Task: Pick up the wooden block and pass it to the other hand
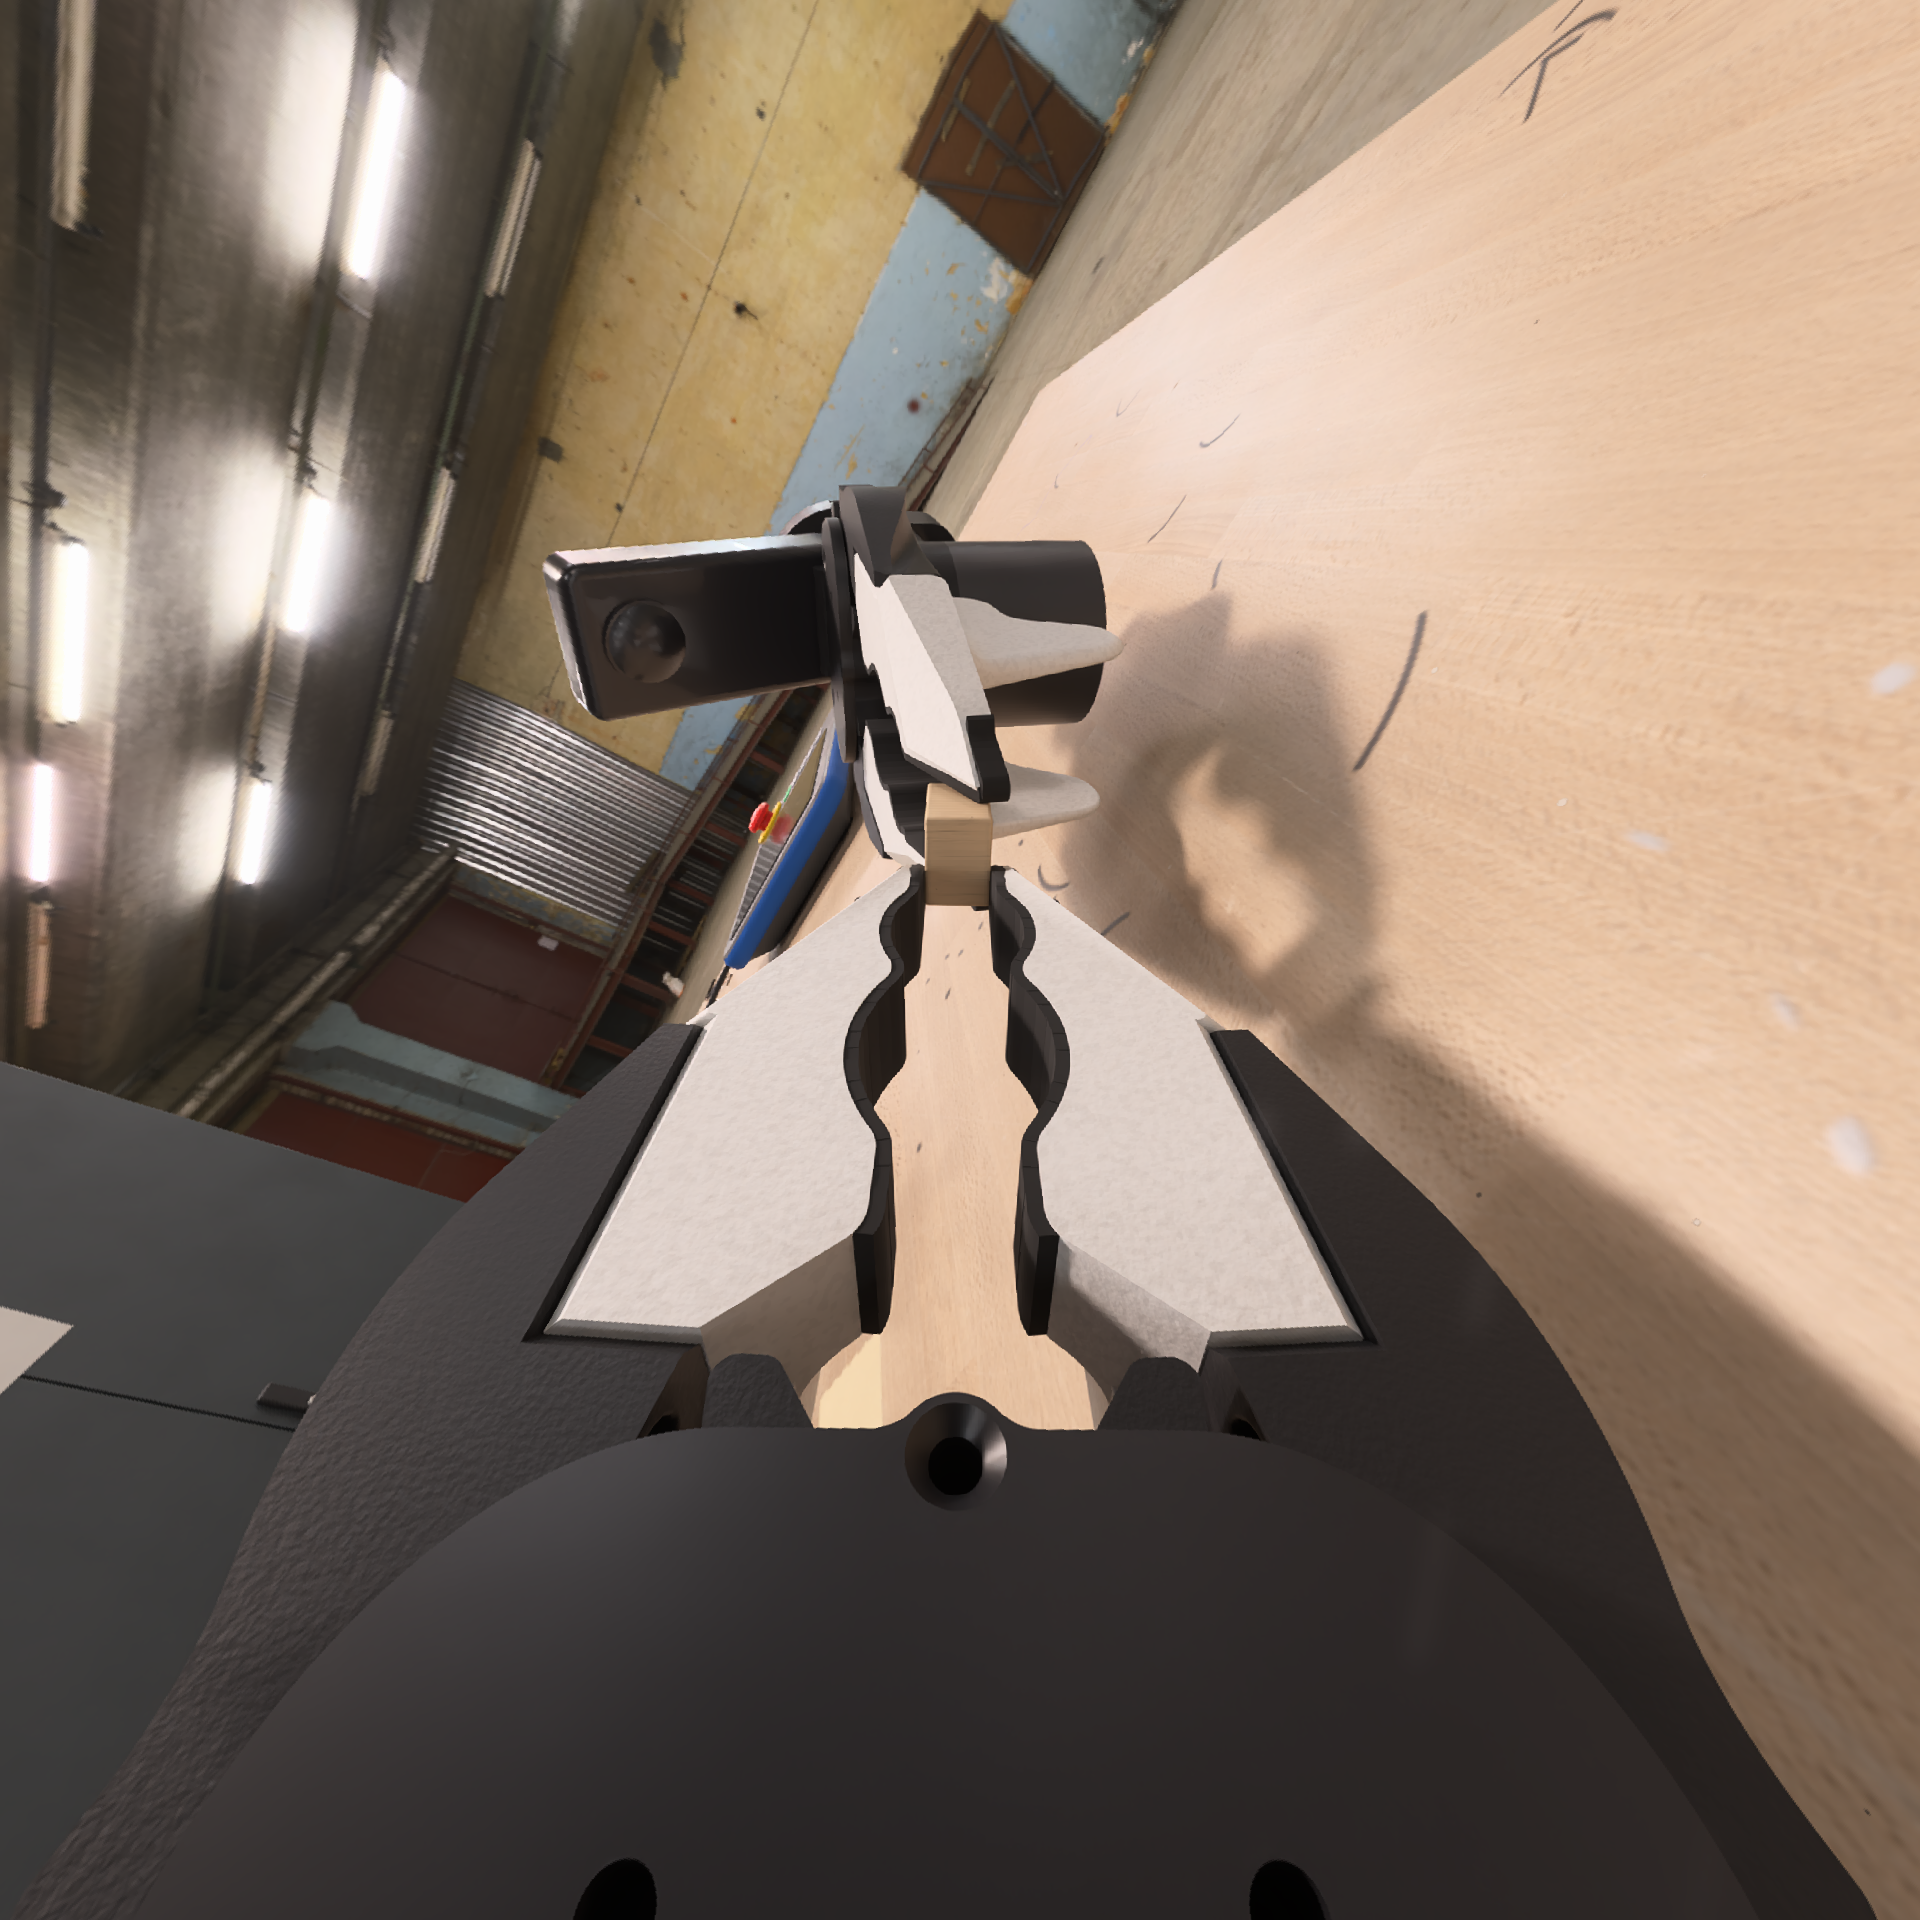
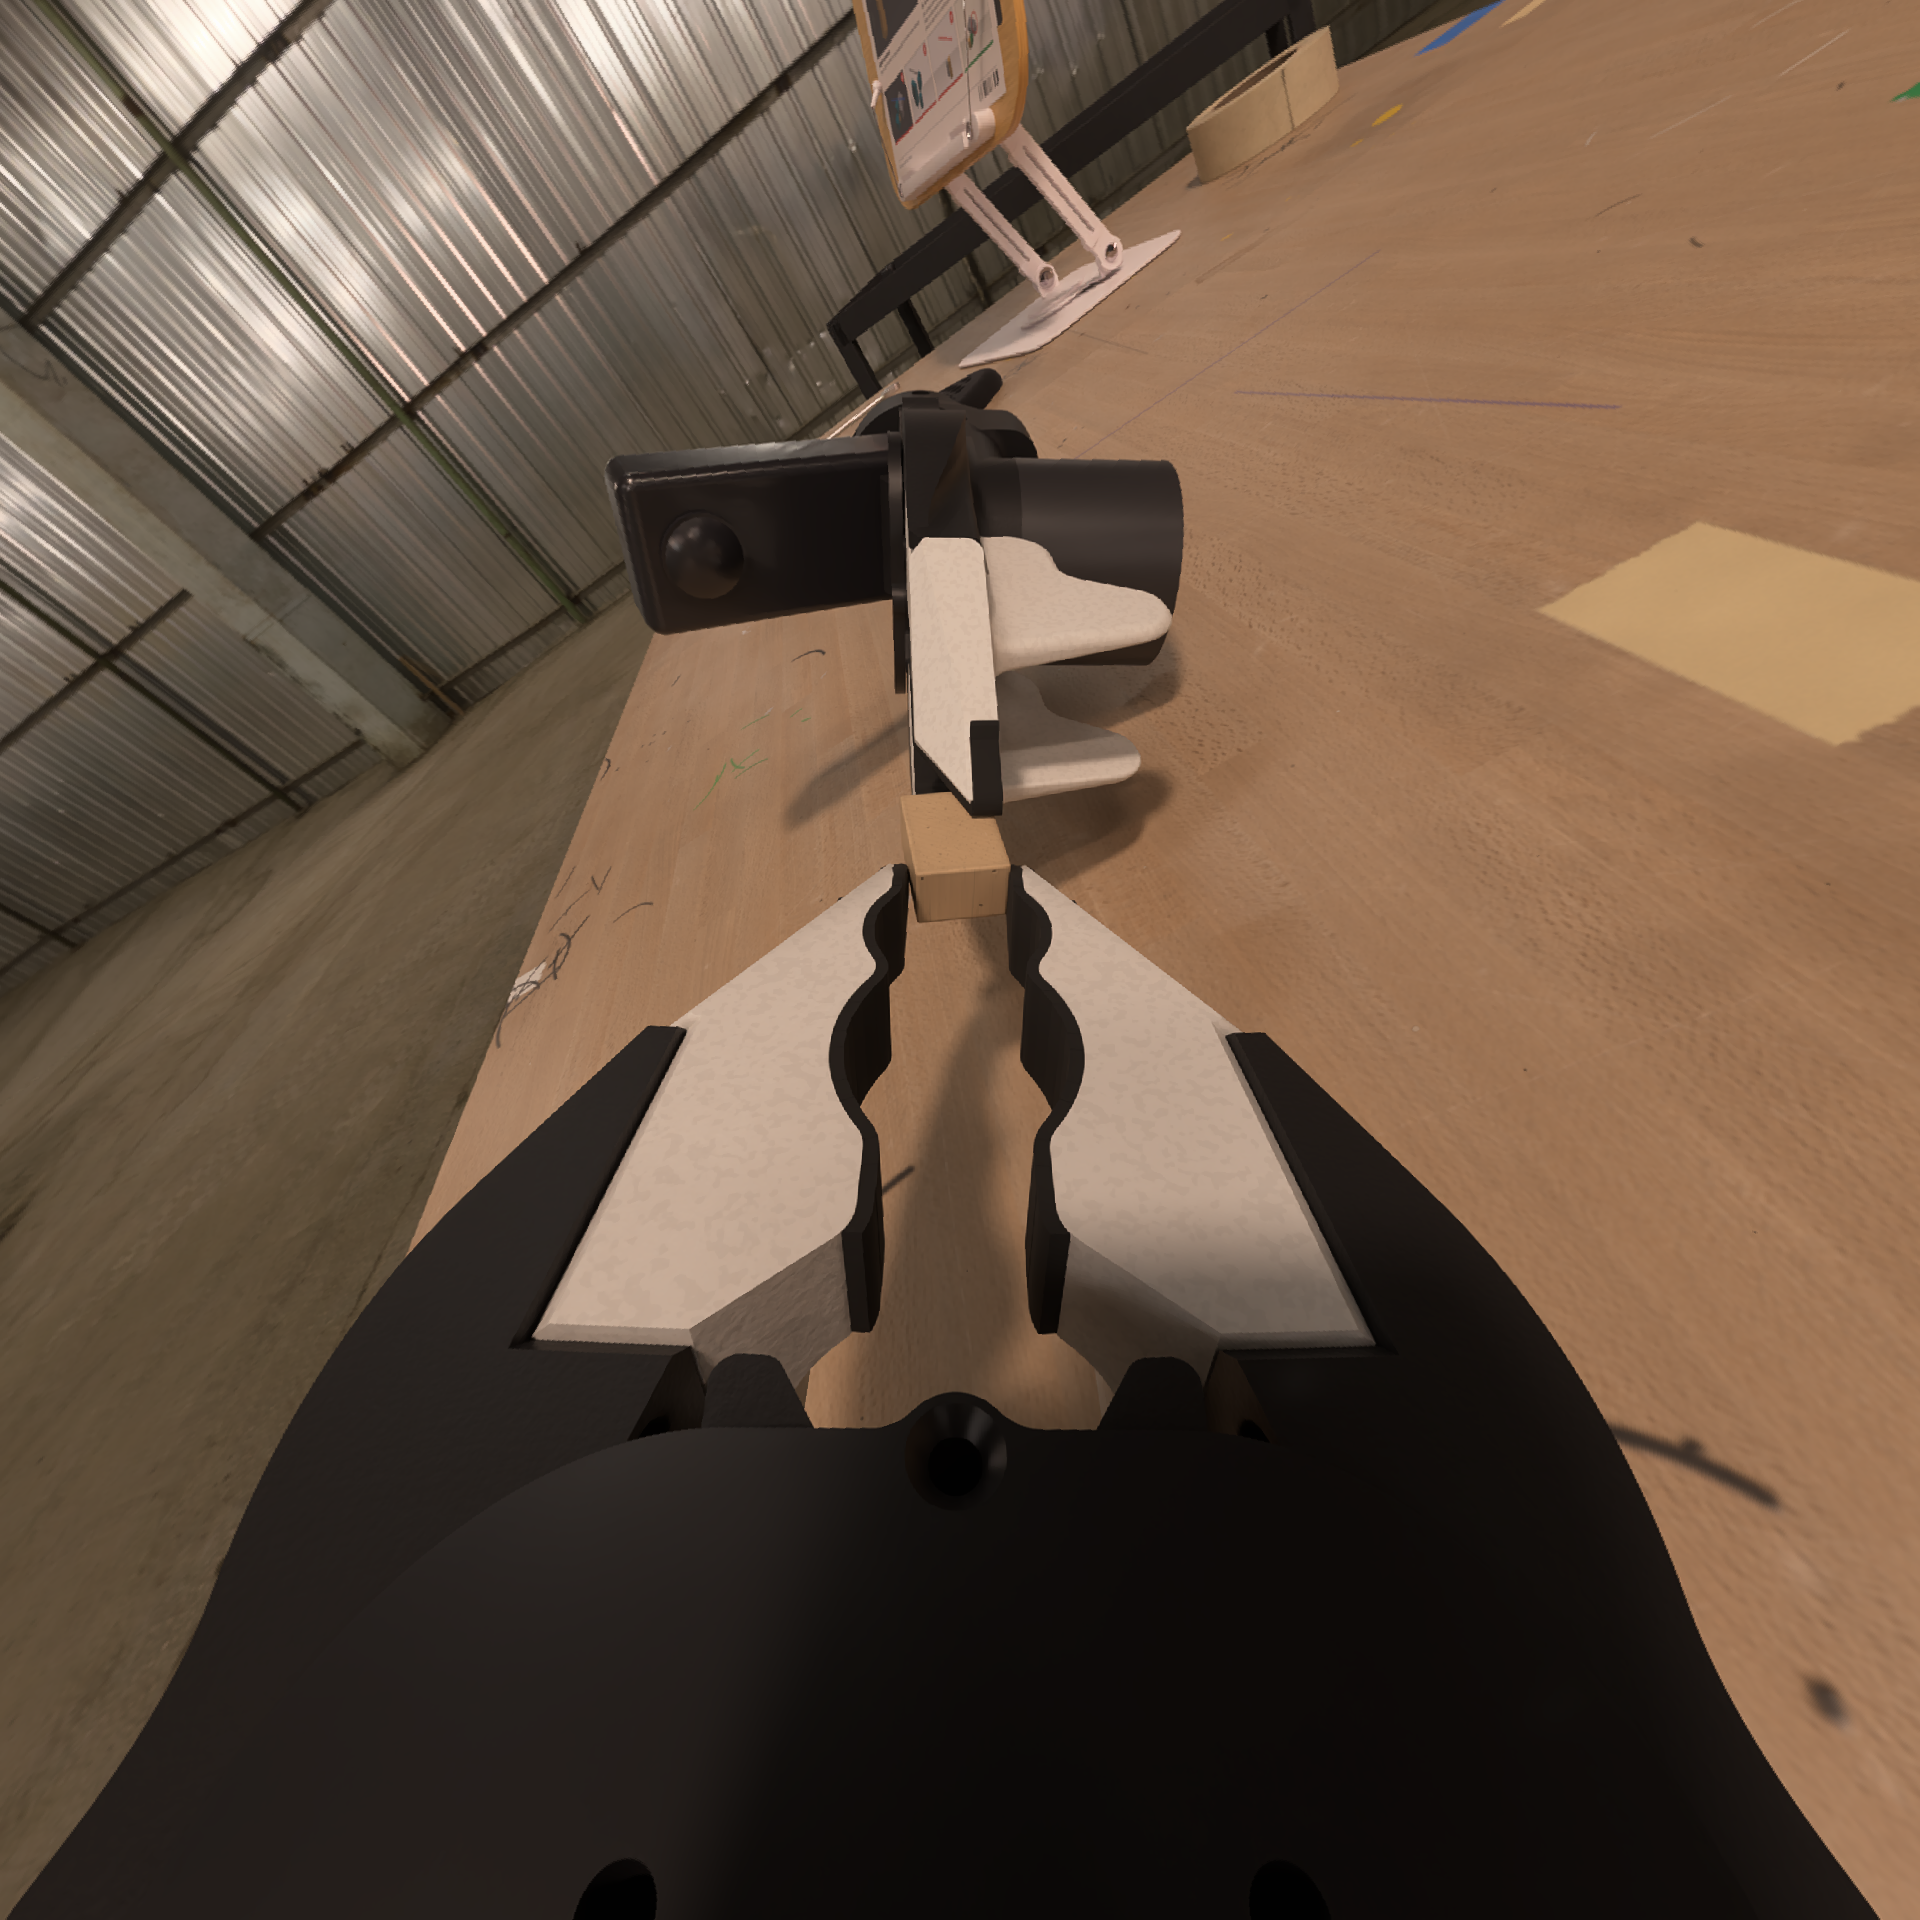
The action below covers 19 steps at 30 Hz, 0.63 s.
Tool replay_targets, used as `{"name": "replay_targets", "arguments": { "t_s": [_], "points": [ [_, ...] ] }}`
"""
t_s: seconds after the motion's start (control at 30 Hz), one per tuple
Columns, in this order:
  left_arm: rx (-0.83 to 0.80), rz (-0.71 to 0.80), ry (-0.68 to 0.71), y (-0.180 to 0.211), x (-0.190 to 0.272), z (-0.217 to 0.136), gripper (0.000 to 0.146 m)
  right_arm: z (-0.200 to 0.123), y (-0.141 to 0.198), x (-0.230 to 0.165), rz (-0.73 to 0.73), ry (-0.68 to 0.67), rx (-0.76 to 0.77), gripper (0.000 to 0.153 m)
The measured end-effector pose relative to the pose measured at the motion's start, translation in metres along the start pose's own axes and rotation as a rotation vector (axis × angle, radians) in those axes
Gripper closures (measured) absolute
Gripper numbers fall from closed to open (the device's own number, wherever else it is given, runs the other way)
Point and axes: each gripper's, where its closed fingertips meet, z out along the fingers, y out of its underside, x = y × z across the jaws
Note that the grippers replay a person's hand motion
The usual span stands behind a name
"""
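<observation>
The small wooden block is held in the air above the wooden table, between the two grippers, which face each other tip to tip. My left gripper has both fingertips closed on the block's near end. My right gripper has its fingertips against the sides of the block. In the left wrist view the right gripper meets the block's far end, rolled a quarter turn. In the right wrist view the left gripper does the same. The block's far faces are hidden in both views.
In the right wrist view a tape roll, a white stand carrying a board, and a tan sheet lie on the table. A blue device with a red button lies at the table's far end.
</observation>
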Motion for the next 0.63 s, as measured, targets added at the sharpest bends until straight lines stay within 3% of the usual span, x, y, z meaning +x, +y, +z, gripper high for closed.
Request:
{"name": "replay_targets", "arguments": {
  "t_s": [0.13,0.23,0.27,0.4,0.5,0.63],
  "points": [
    [-0.014,-0.01,-0.018,0.002,-0.002,0.001,0.134,-0.001,-0.001,0.002,-0.017,0.02,-0.008,0.134],
    [-0.074,-0.132,-0.022,0.016,-0.011,-0.002,0.094,-0.007,-0.003,0.015,-0.046,0.104,0.001,0.134],
    [-0.127,-0.192,-0.014,0.027,-0.017,-0.004,0.088,-0.011,-0.006,0.02,-0.059,0.143,0.013,0.134],
    [-0.385,-0.448,0.054,0.068,-0.034,-0.008,0.087,-0.024,-0.013,0.037,-0.141,0.289,0.036,0.134],
    [-0.415,-0.6,0.212,0.073,-0.024,-0.006,0.099,-0.03,-0.015,0.043,-0.179,0.347,0.042,0.134],
    [-0.473,-0.741,0.426,0.079,0.002,-0.005,0.091,-0.033,-0.017,0.047,-0.193,0.373,0.05,0.134]
  ]
}}
